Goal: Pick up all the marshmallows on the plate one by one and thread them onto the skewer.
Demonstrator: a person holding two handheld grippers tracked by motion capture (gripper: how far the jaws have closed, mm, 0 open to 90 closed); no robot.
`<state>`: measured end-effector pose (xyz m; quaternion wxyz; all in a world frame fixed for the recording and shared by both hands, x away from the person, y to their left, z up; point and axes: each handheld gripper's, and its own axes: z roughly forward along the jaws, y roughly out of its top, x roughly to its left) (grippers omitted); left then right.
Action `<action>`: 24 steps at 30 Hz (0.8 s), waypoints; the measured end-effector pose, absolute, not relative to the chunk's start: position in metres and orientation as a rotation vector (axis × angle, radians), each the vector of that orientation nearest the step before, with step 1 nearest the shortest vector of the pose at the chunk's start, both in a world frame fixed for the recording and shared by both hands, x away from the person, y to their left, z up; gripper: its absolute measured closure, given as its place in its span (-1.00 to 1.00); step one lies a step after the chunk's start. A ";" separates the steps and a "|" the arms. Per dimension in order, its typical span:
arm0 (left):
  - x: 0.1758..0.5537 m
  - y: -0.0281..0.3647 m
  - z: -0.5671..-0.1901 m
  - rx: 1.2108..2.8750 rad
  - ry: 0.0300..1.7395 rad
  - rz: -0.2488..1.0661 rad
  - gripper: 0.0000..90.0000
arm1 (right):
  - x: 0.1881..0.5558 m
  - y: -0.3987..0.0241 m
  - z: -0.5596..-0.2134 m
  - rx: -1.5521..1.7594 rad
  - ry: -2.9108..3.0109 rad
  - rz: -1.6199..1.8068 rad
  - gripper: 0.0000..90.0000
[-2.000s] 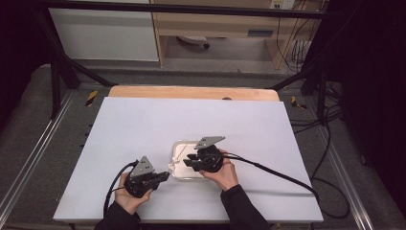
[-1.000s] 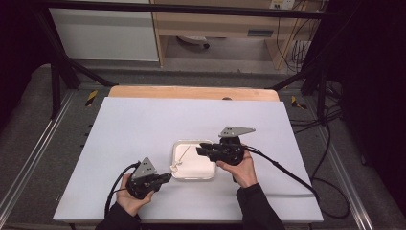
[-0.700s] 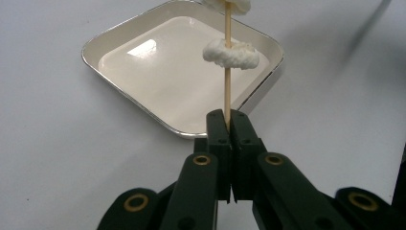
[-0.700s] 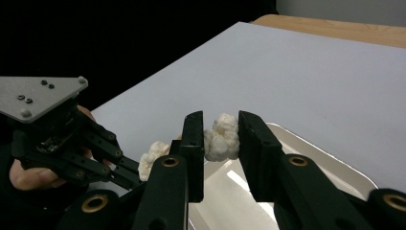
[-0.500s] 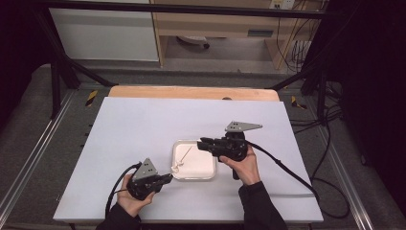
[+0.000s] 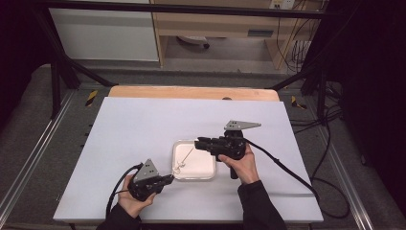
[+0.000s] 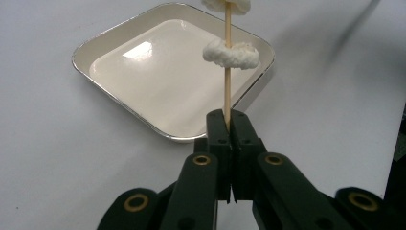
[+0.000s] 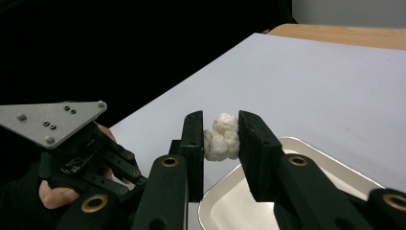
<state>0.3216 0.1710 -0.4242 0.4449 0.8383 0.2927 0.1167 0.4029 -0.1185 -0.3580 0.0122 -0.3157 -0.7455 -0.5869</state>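
A shallow square white tray with a shiny metal rim is sitting on a smooth white tabletop, with a pale wooden cabinet standing beyond it. Above the tray, the left gripper is clamping its black jaws on a thin wooden skewer threaded with a lumpy white piece. Over the tray's edge, the right gripper is squeezing a knobbly white cauliflower-like lump.
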 end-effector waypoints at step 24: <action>0.320 0.170 -0.426 2.078 0.728 0.297 0.97 | 0.399 -0.106 -0.373 -0.935 -2.256 -1.787 0.70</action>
